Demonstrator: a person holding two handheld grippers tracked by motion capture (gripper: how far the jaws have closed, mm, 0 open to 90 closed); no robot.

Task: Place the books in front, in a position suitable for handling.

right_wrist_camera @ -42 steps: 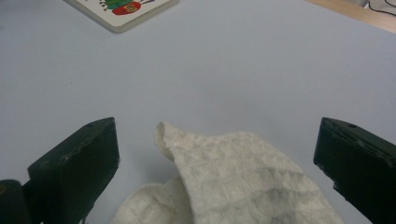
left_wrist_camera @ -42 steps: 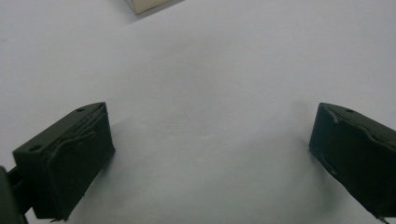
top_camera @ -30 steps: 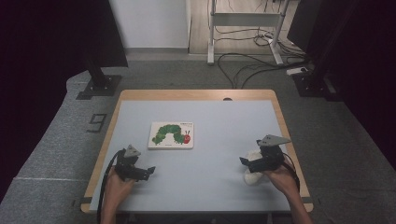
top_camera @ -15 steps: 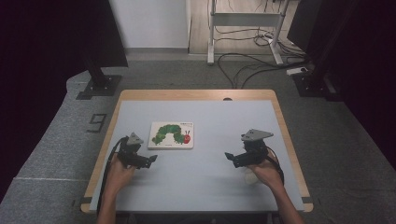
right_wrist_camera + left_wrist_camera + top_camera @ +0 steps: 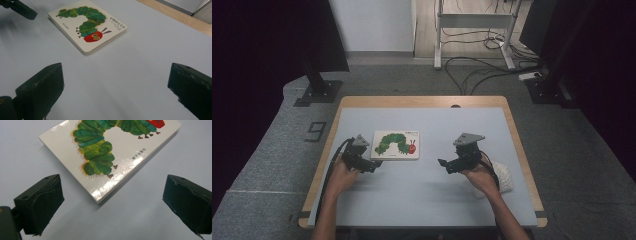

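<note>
Both tongs wide; book (image 5: 395, 144) flat, long axis across table, caterpillar head rightward.

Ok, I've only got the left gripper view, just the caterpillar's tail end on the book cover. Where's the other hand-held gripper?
Observer: The right hand-held gripper is right of the book, apart from it, jaws wide open.
Operator: Which end of the book faces it?
Observer: The caterpillar's red head end.
Operator: Anything else over there?
Observer: A white lumpy thing beside the right wrist, near the table's right edge; I can't tell what it is.
</note>
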